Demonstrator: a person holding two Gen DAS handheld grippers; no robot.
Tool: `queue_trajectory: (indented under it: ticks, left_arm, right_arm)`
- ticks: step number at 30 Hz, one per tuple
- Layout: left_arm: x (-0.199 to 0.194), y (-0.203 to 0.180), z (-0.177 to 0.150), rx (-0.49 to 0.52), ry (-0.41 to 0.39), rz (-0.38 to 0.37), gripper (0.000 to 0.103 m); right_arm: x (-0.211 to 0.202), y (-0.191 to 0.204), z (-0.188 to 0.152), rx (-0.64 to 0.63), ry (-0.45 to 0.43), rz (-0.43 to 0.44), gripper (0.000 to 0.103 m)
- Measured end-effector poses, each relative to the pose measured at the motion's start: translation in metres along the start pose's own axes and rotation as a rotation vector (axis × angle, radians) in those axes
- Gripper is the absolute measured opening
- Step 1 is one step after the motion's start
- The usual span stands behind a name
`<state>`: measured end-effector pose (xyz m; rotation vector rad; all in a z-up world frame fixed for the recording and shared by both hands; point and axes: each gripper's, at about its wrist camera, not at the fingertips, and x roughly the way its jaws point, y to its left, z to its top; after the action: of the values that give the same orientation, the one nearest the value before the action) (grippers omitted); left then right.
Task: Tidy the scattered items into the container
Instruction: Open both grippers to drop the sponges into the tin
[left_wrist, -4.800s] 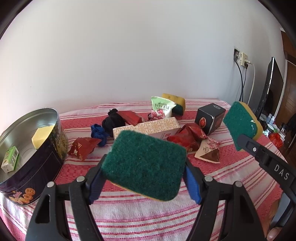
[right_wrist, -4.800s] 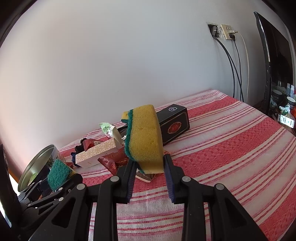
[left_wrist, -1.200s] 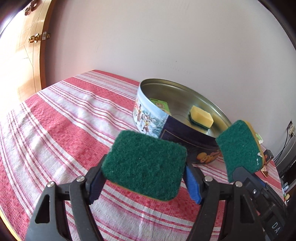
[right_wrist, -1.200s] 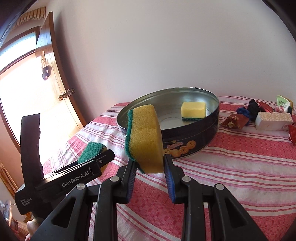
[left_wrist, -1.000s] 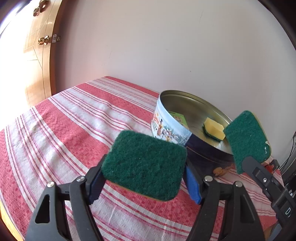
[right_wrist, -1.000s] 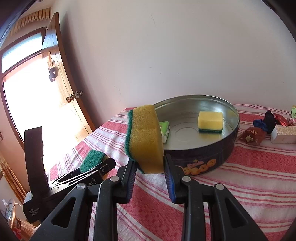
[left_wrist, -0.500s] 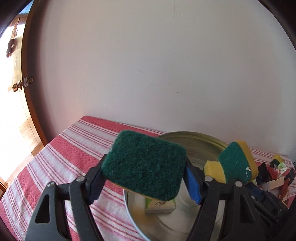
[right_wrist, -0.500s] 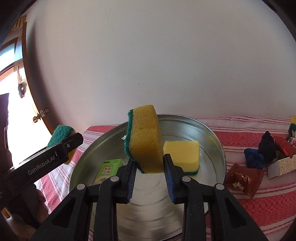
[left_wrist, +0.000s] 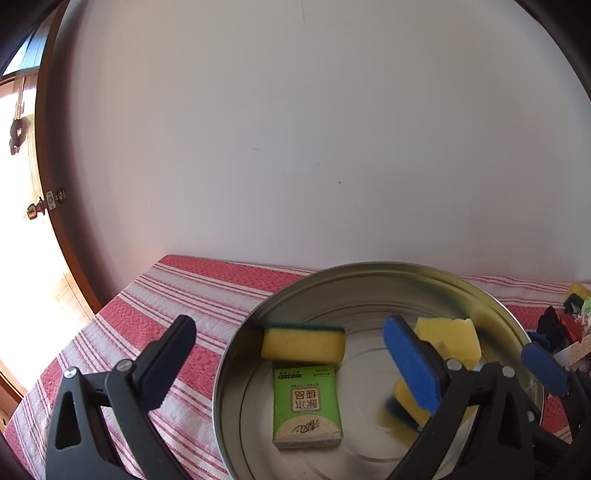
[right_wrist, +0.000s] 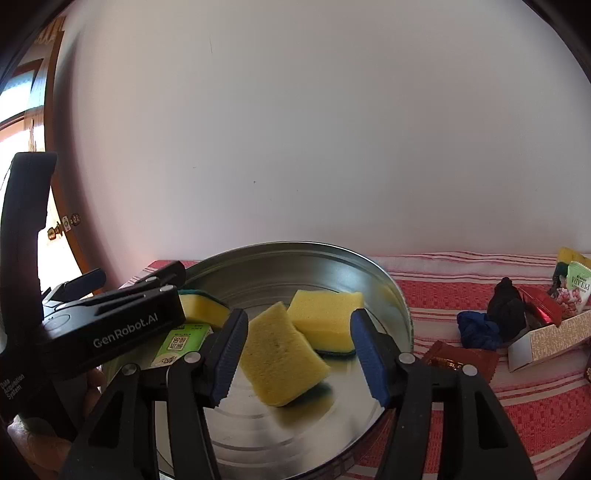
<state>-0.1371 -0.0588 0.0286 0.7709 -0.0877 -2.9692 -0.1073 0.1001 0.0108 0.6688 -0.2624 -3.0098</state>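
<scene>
With both sponges now lying loose in the round tin (right_wrist: 397, 295), each claw is empty: the left gripper (left_wrist: 288, 365) has just been opening and its jaws stand spread wide over the tin's near-left rim with nothing pressed between them, and the right gripper (right_wrist: 295, 354) has just been opening too, its blue pads clear on either side of the tilted sponge (right_wrist: 280, 354), which rests slanted on the tin floor against another sponge (right_wrist: 325, 314) behind it. A third sponge (left_wrist: 303, 341) lies flat, green side away, by the tin's far-left wall, its long axis across the view, with the green tissue pack (left_wrist: 306, 402) just in front of it. I judge this drop finished, so the coming move turns on what is left out on the striped tablecloth (right_wrist: 480, 280): the remaining clutter lies toward the table's right edge, well apart from the tin, and the right gripper is the nearer one. Closest to the tin is a red snack packet (right_wrist: 458, 360) just beside its right wall, then a blue cloth (right_wrist: 478, 332) and a black cloth (right_wrist: 508, 306) touching each other, a long pale box (right_wrist: 554, 338) with its long axis across the view, and a peanut packet (right_wrist: 576, 286) behind it. Nothing stands between the right claw and the packet except the tin's rim, which it must lift over.
</scene>
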Motion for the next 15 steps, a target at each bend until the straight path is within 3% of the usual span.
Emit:
queue_trajectory:
  ticks: [9,15]
  left_arm:
    - [-0.018,-0.003,-0.002,-0.020,-0.033,-0.019,0.103]
    - [-0.014,-0.005,-0.003,-0.027,-0.010,-0.024,0.103]
  right_arm:
    - [-0.009,0.005,0.001,-0.009,-0.054,-0.063,0.061]
    - [-0.015,0.002,0.002,-0.022,-0.071,-0.082,0.061]
